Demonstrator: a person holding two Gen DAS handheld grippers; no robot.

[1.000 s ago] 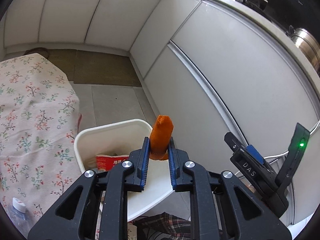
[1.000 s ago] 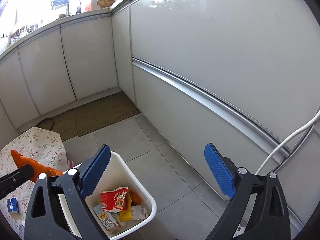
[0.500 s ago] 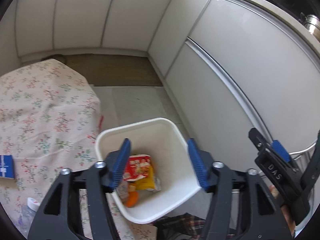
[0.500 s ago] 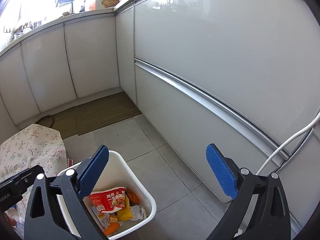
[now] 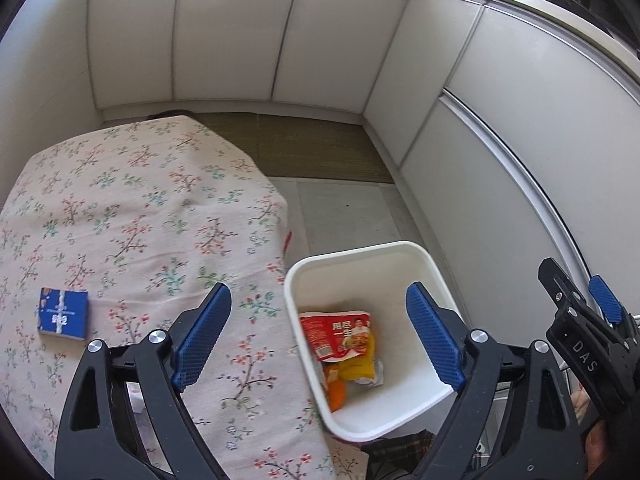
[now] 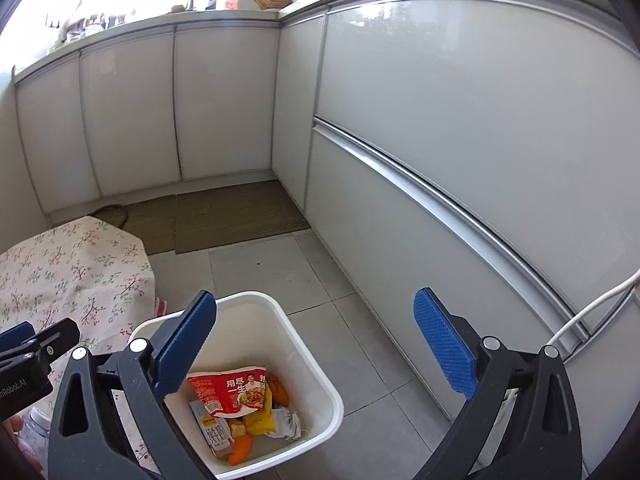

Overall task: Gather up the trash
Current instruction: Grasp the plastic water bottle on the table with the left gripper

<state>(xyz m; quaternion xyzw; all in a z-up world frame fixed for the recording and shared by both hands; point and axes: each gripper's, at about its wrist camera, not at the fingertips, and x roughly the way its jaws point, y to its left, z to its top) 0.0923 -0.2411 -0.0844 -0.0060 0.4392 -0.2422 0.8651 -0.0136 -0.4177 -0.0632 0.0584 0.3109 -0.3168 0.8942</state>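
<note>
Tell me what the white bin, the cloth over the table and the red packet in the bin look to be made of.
White bin: probably moulded plastic; smooth, faintly glossy walls, rounded rim.
Cloth: woven fabric, matte; printed flowers, and it drapes softly over the edge.
Red packet: likely thin plastic film; shiny printed surface, creased and bent.

bin (image 5: 436, 276): smooth white plastic | cabinet doors (image 6: 460, 120): glossy, metal trim | bench cloth (image 5: 132, 216): matt floral fabric | floor mat (image 6: 236, 216): rough woven | red packet (image 6: 232, 392): shiny printed film
</note>
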